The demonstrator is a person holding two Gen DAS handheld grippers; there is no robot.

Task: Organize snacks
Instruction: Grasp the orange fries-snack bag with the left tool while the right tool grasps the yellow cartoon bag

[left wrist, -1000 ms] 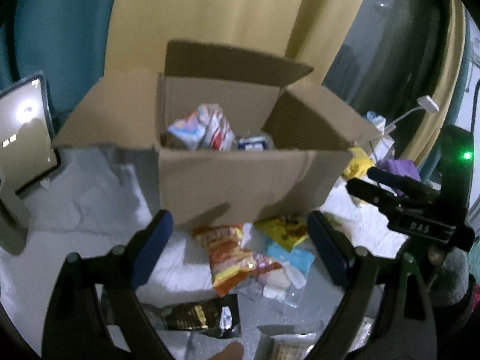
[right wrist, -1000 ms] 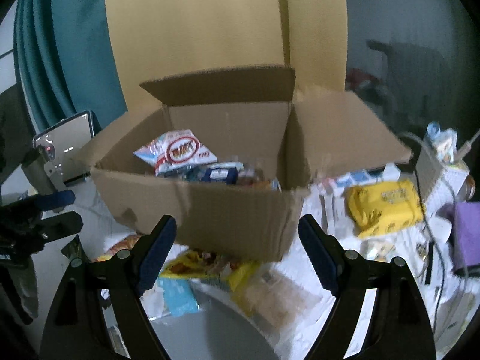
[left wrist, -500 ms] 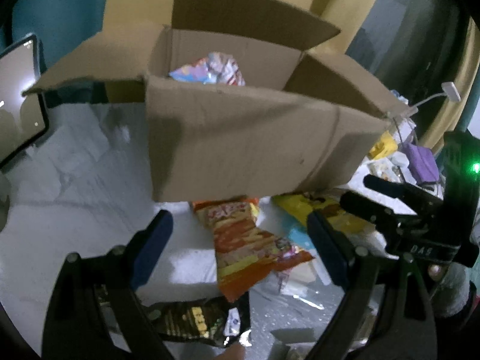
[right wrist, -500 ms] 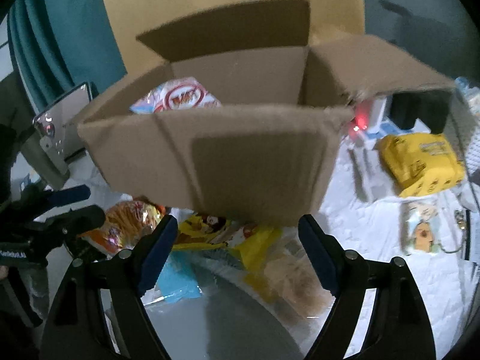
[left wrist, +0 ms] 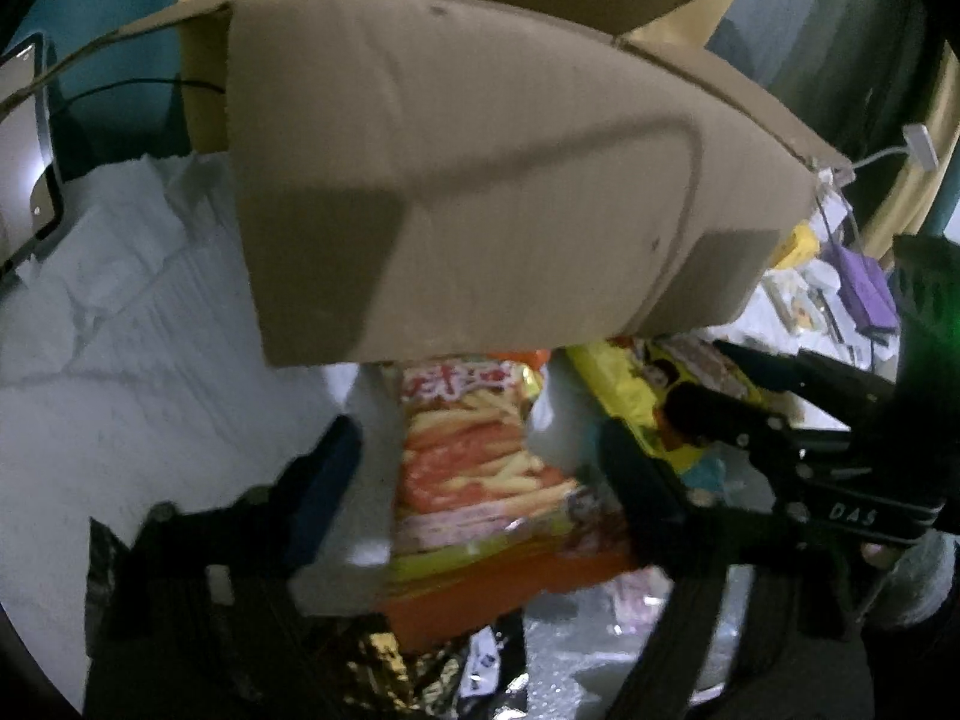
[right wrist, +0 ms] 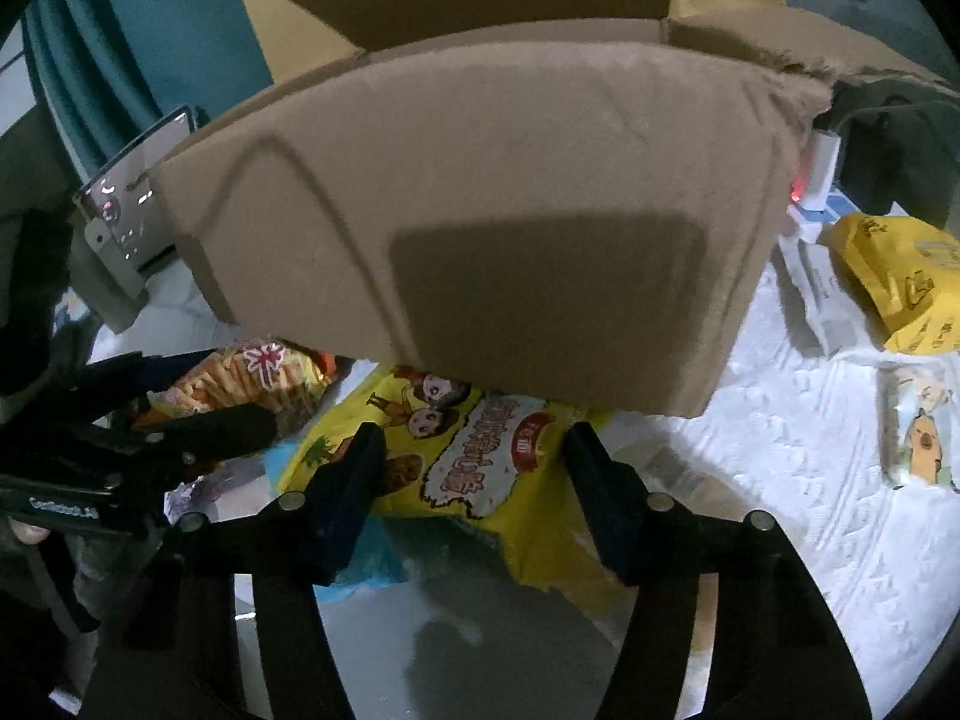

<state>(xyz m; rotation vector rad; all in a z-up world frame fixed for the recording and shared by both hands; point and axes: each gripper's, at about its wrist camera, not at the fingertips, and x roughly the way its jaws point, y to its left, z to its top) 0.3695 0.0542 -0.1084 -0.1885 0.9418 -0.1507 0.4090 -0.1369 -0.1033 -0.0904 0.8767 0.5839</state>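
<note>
An open cardboard box [left wrist: 480,180] fills the top of both views, and only its front wall shows. Below it, in the left wrist view, an orange bag of fry-shaped snacks [left wrist: 474,468] lies on the white cloth. My left gripper [left wrist: 480,480] straddles it with its jaws closing, and a strip of cloth still shows beside the left finger [left wrist: 324,480]. In the right wrist view a yellow snack bag with cartoon children [right wrist: 480,450] lies between the closing jaws of my right gripper [right wrist: 474,474]. The pads do not visibly press it. Each gripper shows at the edge of the other's view.
A screen on a stand [right wrist: 138,192] stands left of the box. A black-and-gold packet [left wrist: 384,666] and a light blue packet [right wrist: 372,558] lie near the grippers. A yellow pack [right wrist: 900,282], a cartoon packet [right wrist: 918,426] and a white charger [right wrist: 822,168] sit to the right.
Both grippers have sunk toward the snacks in front of the box, and the box's inside has dropped out of view. Both pairs of jaws have narrowed around their bags.
</note>
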